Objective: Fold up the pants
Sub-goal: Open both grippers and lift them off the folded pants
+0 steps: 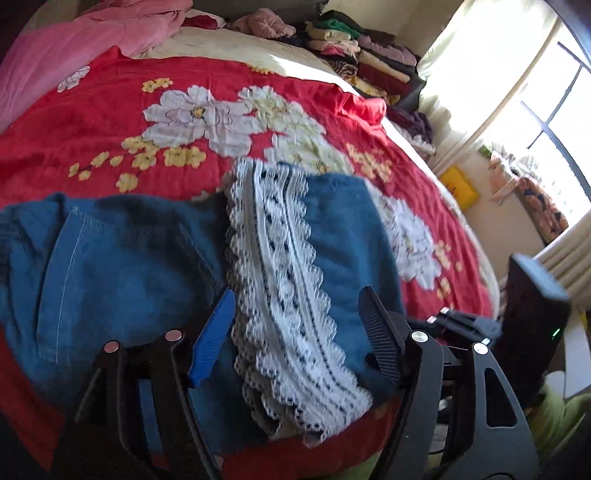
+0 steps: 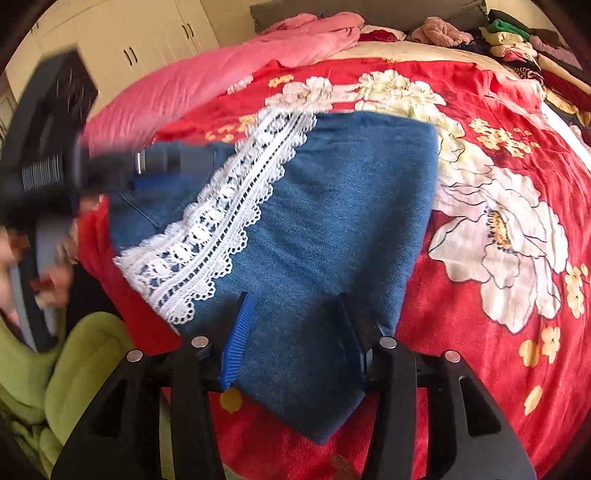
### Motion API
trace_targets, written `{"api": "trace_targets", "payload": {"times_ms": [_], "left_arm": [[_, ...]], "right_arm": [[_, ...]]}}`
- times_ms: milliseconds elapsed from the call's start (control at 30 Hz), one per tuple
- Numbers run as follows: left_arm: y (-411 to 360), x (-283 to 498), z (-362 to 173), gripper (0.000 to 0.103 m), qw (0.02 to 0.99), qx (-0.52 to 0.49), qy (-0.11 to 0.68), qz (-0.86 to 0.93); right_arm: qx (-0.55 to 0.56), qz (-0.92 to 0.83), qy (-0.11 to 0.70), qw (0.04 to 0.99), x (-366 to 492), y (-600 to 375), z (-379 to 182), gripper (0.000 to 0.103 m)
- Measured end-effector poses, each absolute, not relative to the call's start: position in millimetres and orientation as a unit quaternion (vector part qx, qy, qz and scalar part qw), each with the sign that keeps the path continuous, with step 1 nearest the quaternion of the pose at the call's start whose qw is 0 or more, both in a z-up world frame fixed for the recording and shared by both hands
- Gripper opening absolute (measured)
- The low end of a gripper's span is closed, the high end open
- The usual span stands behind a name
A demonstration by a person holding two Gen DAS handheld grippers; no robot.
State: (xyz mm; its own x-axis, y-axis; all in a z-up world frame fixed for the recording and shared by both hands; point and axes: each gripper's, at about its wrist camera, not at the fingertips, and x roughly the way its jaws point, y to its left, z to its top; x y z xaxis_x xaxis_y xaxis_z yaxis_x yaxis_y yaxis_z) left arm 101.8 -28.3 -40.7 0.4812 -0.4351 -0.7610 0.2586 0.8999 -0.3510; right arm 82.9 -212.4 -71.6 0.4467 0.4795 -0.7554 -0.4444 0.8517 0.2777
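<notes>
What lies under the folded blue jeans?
The jeans with the white lace trim rest on the red floral bedspread. Anything beneath their folded layers is covered.

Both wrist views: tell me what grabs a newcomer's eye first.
The folded blue denim pants lie in the middle of the bed, with a white lace trim band running along them. Beneath spreads a red bedspread with big white flowers. Both grippers, left and right, hover open above the denim.

Bedroom: floral bedspread [image 1: 110, 107], wardrobe [image 2: 147, 33]
</notes>
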Motion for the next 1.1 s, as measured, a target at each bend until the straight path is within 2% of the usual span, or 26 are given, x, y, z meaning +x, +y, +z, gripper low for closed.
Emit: {"api": "trace_targets", "payload": {"times_ms": [100, 167, 233, 400, 433, 500, 533, 667, 733, 767, 900, 1000, 1067, 1100], "left_arm": [[-30.8, 97.8, -59.1, 0.062, 0.847, -0.057, 0.500, -0.171], [-29.7, 99.7, -68.1, 0.062, 0.839, -0.048, 0.516, -0.163], [-30.7, 99.5, -69.0, 0.062, 0.839, -0.038, 0.519, -0.157], [-30.4, 87.9, -62.5, 0.063, 0.847, -0.023, 0.511, -0.142], [-28.5, 84.2, -58.6, 0.063, 0.849, -0.028, 0.509, -0.140], [-24.0, 76.5, -49.2, 0.067, 0.856, -0.029, 0.500, -0.132], [-22.8, 72.7, -45.2, 0.072, 0.859, -0.023, 0.496, -0.123], [-17.0, 61.9, -28.9, 0.073, 0.873, -0.004, 0.478, -0.100], [-15.2, 57.8, -21.3, 0.077, 0.876, -0.008, 0.471, -0.100], [-14.0, 54.6, -16.6, 0.082, 0.879, -0.009, 0.466, -0.100], [-12.2, 45.7, -0.5, 0.086, 0.889, -0.003, 0.449, -0.094], [-11.7, 38.0, 12.3, 0.093, 0.897, 0.005, 0.433, -0.088], [-10.7, 32.8, 21.1, 0.093, 0.903, 0.009, 0.421, -0.081], [-10.0, 30.4, 24.6, 0.093, 0.906, 0.010, 0.415, -0.079]], "right_arm": [[0.012, 0.273, 0.431, 0.860, 73.0, -225.8, -63.4, 0.049], [0.011, 0.269, 0.448, 0.853, 71.4, -229.0, -68.5, 0.051], [0.010, 0.264, 0.474, 0.840, 71.2, -228.8, -80.8, 0.052], [0.018, 0.266, 0.470, 0.841, 68.5, -233.9, -77.8, 0.054], [0.022, 0.268, 0.468, 0.842, 65.2, -236.2, -75.0, 0.057], [0.030, 0.273, 0.462, 0.843, 61.6, -238.6, -68.9, 0.065], [0.031, 0.273, 0.459, 0.845, 59.9, -239.1, -66.2, 0.068], [0.029, 0.274, 0.442, 0.854, 58.9, -238.3, -53.3, 0.068], [0.027, 0.272, 0.432, 0.860, 57.1, -238.9, -43.5, 0.078], [0.026, 0.272, 0.424, 0.863, 55.3, -239.3, -36.9, 0.078], [0.019, 0.266, 0.402, 0.876, 52.4, -240.9, -16.6, 0.078], [0.020, 0.264, 0.386, 0.884, 50.7, -241.8, -1.5, 0.078], [0.015, 0.264, 0.374, 0.889, 49.9, -241.4, 8.8, 0.078], [0.013, 0.262, 0.365, 0.893, 49.5, -241.0, 15.1, 0.091]]}}
